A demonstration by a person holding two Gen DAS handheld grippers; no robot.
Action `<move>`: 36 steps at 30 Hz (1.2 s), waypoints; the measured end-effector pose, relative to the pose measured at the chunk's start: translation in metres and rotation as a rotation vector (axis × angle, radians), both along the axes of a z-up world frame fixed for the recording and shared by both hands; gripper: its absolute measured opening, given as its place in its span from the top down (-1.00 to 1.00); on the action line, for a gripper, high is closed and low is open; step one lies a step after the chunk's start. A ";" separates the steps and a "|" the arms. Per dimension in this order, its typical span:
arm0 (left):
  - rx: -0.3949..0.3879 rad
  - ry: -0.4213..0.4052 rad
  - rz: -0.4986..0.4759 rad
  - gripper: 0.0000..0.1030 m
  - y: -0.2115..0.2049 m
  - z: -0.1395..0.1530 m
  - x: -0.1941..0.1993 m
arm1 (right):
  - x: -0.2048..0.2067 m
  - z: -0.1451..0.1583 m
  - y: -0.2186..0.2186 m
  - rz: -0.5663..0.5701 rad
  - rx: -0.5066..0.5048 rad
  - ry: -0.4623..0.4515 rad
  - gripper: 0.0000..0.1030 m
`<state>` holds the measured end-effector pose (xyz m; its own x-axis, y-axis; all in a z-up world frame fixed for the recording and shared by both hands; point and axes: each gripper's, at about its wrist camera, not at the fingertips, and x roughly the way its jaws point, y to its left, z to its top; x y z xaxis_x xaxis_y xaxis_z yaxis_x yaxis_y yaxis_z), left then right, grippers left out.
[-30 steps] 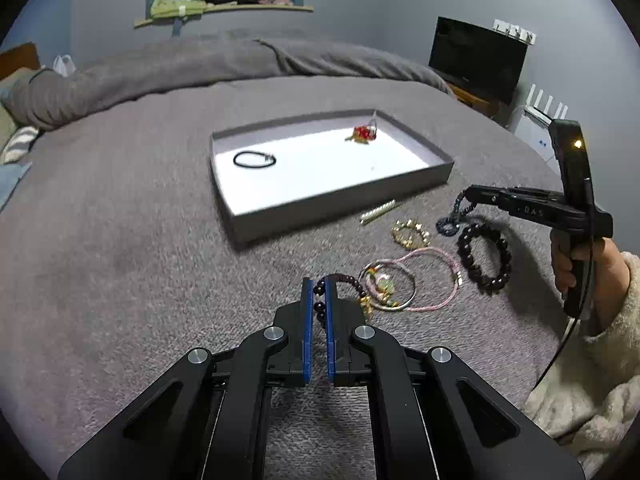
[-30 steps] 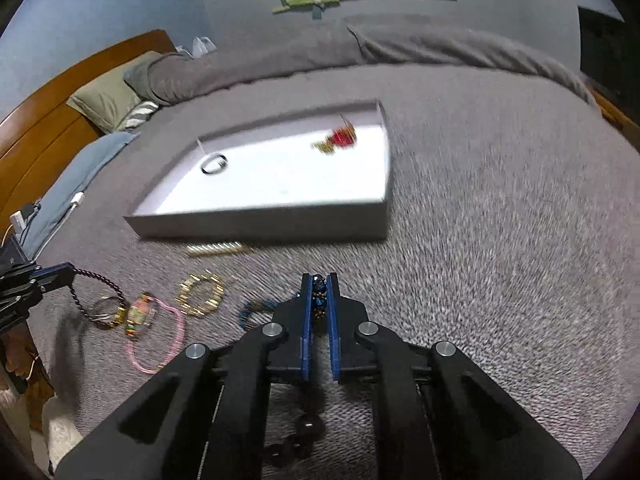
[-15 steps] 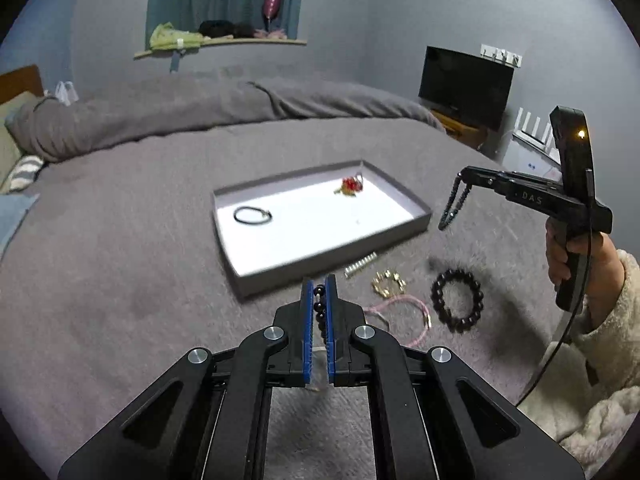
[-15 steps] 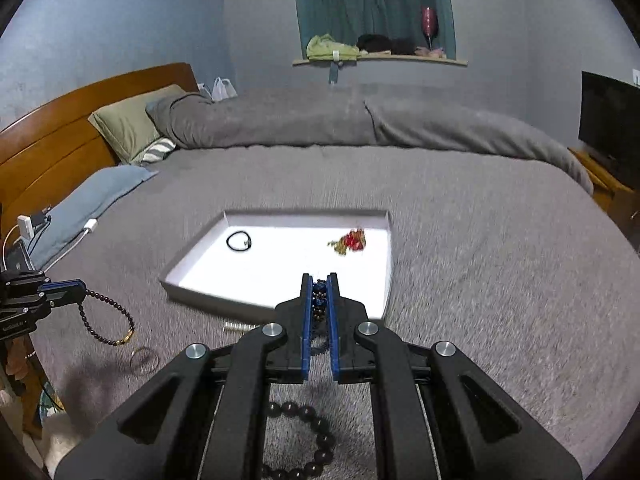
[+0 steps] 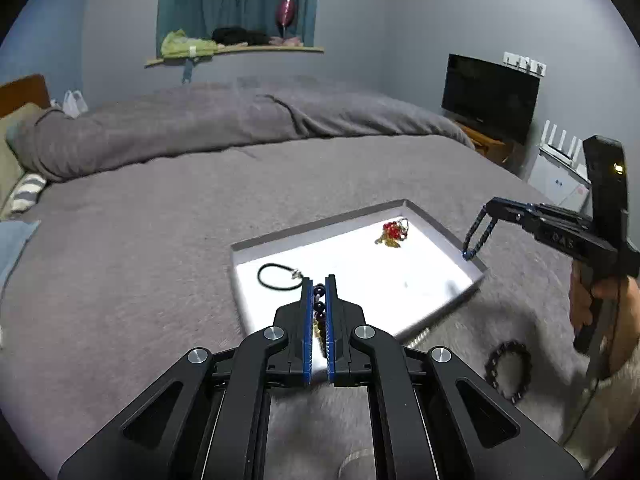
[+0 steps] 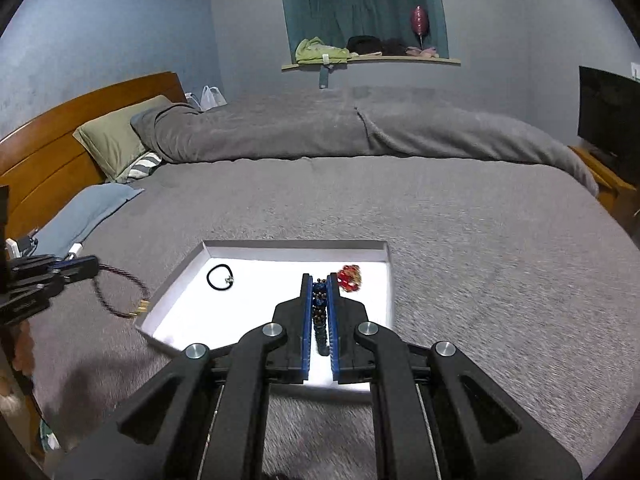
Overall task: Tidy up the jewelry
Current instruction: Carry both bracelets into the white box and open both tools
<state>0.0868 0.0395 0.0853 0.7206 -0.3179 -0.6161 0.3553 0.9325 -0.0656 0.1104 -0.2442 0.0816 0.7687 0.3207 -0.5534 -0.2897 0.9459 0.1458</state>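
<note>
A shallow white tray (image 5: 440,236) (image 6: 176,280) lies on the grey bed. It holds a black cord bracelet (image 5: 278,277) (image 6: 220,278) and a red bead charm (image 5: 393,233) (image 6: 350,278). My left gripper (image 5: 319,280) is shut on a dark purple bead bracelet (image 5: 319,304), which hangs at the tray's left edge in the right wrist view (image 6: 120,296). My right gripper (image 6: 319,278) is shut on a blue bead bracelet (image 6: 319,300), which dangles over the tray's right rim in the left wrist view (image 5: 476,236).
A large black bead bracelet (image 5: 508,370) lies on the blanket right of the tray. A rolled grey duvet (image 6: 320,128) and pillows (image 6: 116,140) lie at the bed's far end. A TV (image 5: 488,96) stands at the right.
Both grippers have lifted their bracelets off the blanket and moved forward to the tray. The left one now hangs at the tray's left edge, the right one at its right rim.
</note>
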 end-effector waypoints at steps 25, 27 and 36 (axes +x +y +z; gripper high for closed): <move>0.033 0.202 0.078 0.88 0.014 -0.093 0.043 | 0.031 -0.076 0.012 -0.023 -0.085 0.191 0.87; 0.040 0.200 0.084 0.88 0.015 -0.093 0.045 | 0.031 -0.078 0.011 -0.025 -0.087 0.196 0.87; 0.069 0.209 0.086 0.88 0.012 -0.096 0.048 | 0.032 -0.083 0.011 -0.030 -0.099 0.206 0.87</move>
